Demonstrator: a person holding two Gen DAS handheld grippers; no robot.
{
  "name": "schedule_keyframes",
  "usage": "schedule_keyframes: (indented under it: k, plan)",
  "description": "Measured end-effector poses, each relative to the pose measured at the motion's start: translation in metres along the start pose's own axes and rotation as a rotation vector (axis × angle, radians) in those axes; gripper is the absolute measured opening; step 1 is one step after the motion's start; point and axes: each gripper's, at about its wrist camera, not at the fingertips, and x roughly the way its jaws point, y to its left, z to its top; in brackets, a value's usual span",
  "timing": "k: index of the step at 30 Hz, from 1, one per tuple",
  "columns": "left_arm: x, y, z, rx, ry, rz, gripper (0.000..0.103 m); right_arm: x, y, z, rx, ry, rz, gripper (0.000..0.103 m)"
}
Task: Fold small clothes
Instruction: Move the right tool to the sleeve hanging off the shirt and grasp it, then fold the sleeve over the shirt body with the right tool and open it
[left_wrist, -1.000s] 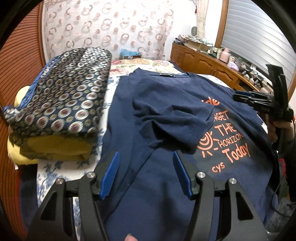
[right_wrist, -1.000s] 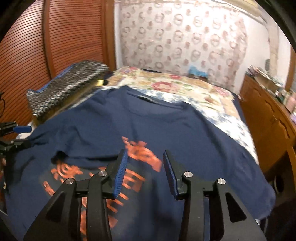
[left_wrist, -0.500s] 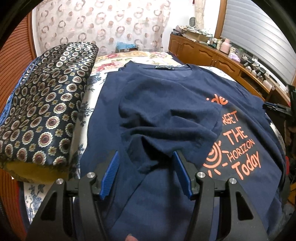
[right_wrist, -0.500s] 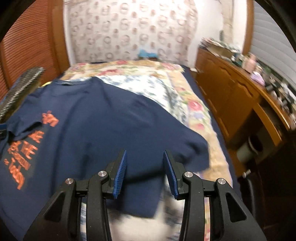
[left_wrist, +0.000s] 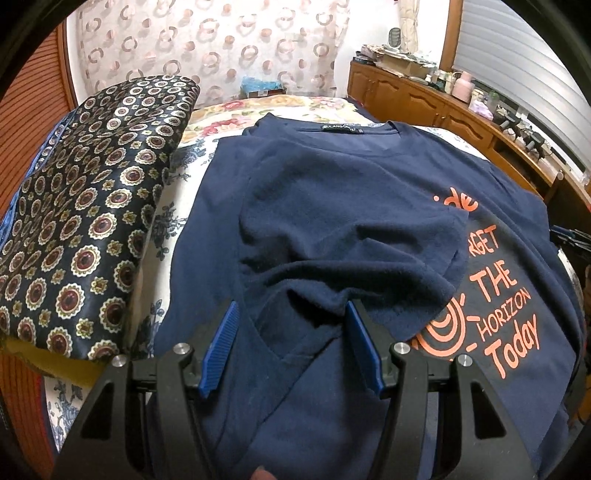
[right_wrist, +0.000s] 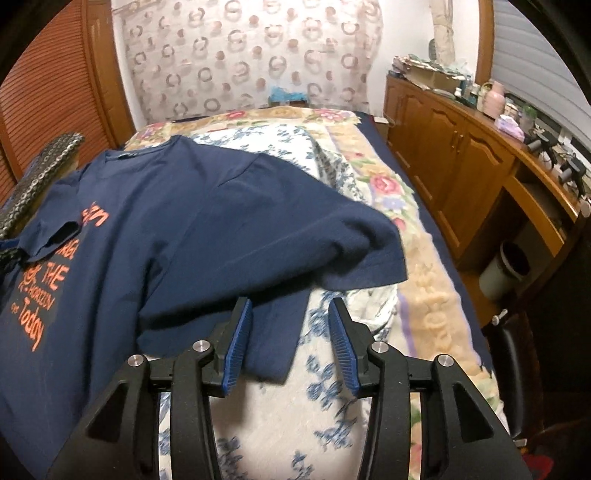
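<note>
A navy T-shirt (left_wrist: 332, 184) with an orange print (left_wrist: 495, 295) lies face up on the bed, collar at the far end. Its left sleeve (left_wrist: 351, 251) is folded in over the chest. My left gripper (left_wrist: 291, 310) hovers open just over that folded sleeve's near edge; cloth shows between the fingers but no pad presses on it. In the right wrist view the T-shirt (right_wrist: 166, 221) spreads to the left, and its right sleeve (right_wrist: 351, 251) lies flat, pointing outward. My right gripper (right_wrist: 290, 306) is above the shirt's right side edge (right_wrist: 273, 343), its jaws opening and gripping nothing.
A folded quilt with a medallion pattern (left_wrist: 85, 221) lies along the shirt's left side. The flowered bedspread (right_wrist: 332, 406) shows to the right of the shirt. A wooden cabinet (right_wrist: 461, 147) with clutter on top runs along the bed's right, and a bin (right_wrist: 506, 269) stands under it.
The right gripper swung from over the print to the shirt's right edge and sleeve, and its jaws widened slightly. The left gripper came closer over the folded sleeve.
</note>
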Motion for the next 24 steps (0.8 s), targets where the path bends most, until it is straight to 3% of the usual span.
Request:
schedule_keyframes:
  k: [6,12,19,24]
  plan:
    - [0.003,-0.003,0.001,0.010,-0.016,0.004,0.062,-0.003,0.016,-0.009,-0.055,0.003,0.001,0.045]
    - [0.008,-0.005,0.003,0.023,-0.019,-0.011,0.073,-0.003,0.020,-0.012,-0.067,-0.012,-0.004,0.044]
    - [0.010,-0.006,0.005,0.031,-0.015,-0.006,0.075,-0.005,0.026,-0.016,-0.092,-0.032,0.034,0.017]
    - [0.011,-0.007,0.005,0.026,-0.013,0.006,0.079,-0.005,0.034,-0.015,-0.126,-0.041,0.017,0.010]
